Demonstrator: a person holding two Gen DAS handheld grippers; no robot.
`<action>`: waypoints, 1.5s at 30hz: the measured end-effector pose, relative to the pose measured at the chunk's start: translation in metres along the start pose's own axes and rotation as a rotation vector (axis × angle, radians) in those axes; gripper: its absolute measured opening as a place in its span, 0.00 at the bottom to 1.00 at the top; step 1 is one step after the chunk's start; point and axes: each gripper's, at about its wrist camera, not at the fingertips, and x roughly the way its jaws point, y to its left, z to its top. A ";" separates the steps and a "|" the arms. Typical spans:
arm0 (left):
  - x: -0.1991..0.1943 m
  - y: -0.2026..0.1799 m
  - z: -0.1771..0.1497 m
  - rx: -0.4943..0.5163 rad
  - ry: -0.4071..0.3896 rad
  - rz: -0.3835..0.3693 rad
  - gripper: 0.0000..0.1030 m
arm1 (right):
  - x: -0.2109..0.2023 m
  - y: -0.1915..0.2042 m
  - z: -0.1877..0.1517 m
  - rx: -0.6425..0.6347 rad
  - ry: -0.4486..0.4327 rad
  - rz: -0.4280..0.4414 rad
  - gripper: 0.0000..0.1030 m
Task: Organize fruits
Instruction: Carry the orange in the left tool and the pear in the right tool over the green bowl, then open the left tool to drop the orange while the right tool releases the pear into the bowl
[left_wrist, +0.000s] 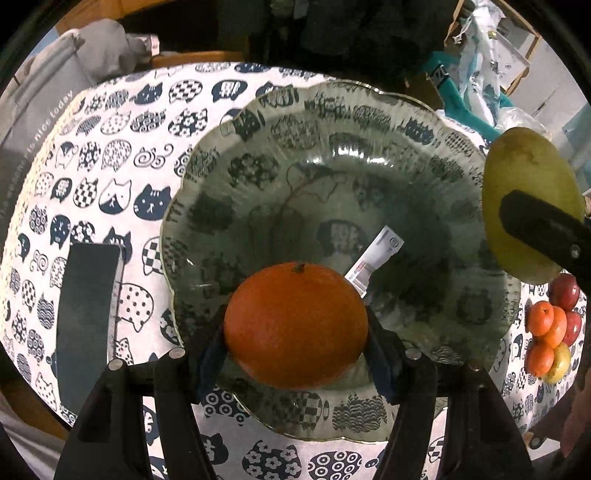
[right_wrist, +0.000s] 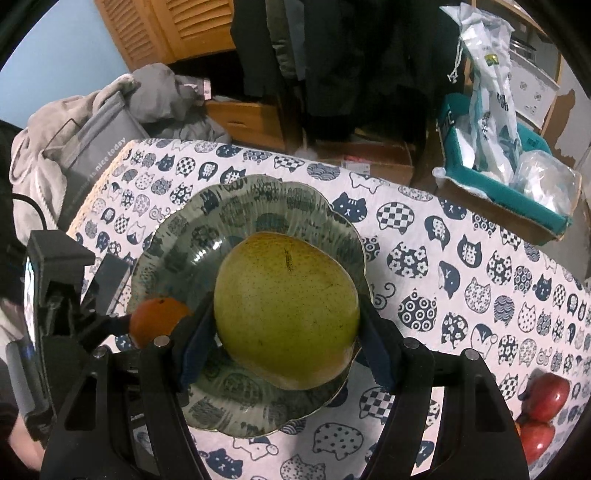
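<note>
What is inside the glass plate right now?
Inside the glass plate only a white label shows, with the cat-print cloth visible through the glass. The orange and pear, both gripped above it, cover the parts beneath them.

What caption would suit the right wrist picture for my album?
Right gripper holds a green pear over a glass plate; the left gripper brings an orange.

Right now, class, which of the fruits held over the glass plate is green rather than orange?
The pear, gripped in the right claw; the left claw holds the orange.
</note>
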 end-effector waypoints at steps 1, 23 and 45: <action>0.001 0.001 0.000 -0.003 0.005 -0.001 0.66 | 0.002 0.000 0.000 0.001 0.005 0.003 0.71; -0.041 0.015 -0.009 0.012 -0.047 0.042 0.90 | 0.036 0.000 -0.005 0.031 0.127 0.047 0.71; -0.070 0.025 -0.012 -0.014 -0.096 0.060 0.90 | 0.019 0.014 -0.002 0.011 0.092 0.024 0.81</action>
